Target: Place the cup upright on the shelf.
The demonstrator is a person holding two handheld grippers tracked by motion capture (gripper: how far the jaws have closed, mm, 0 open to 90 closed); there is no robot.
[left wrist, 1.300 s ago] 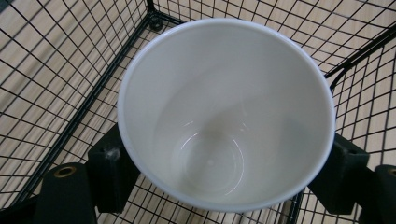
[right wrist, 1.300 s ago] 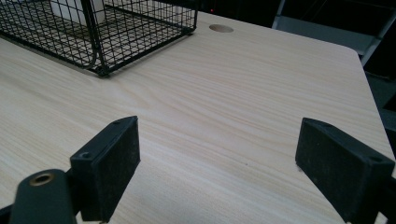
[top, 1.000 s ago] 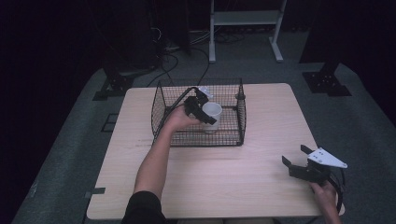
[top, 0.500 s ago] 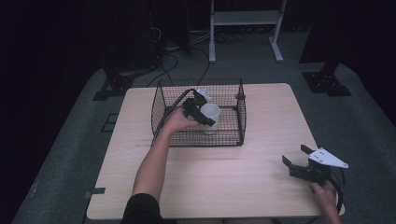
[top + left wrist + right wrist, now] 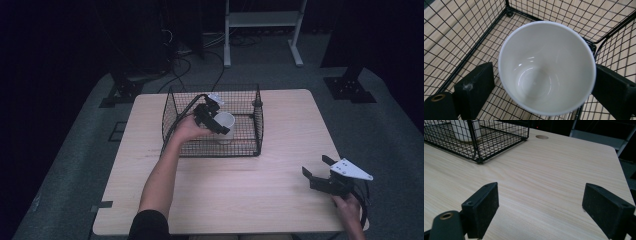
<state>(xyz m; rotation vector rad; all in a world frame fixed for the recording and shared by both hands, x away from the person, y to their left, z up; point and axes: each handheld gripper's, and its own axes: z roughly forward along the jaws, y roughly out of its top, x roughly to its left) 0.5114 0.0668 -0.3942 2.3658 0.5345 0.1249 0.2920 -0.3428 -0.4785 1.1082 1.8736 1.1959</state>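
A dark room surrounds a pale wooden desk (image 5: 240,185). At its near right corner the right claw (image 5: 320,175) hangs low over bare wood, jaws spread wide and holding nothing; across the last second it has kept that spot. Farther in, at the middle of the desk towards the far edge, stands a black wire basket (image 5: 257,125), and the left claw (image 5: 216,124) reaches into it from the near left side. A second ago it sat close around the white cup (image 5: 225,121); now it looks slightly higher and its jaws stand apart. In the left gripper view the cup (image 5: 547,67) lies between the two black jaws, with a gap at the left one and the right one just beside its wall. I judge the cup is set down inside the basket and being released.
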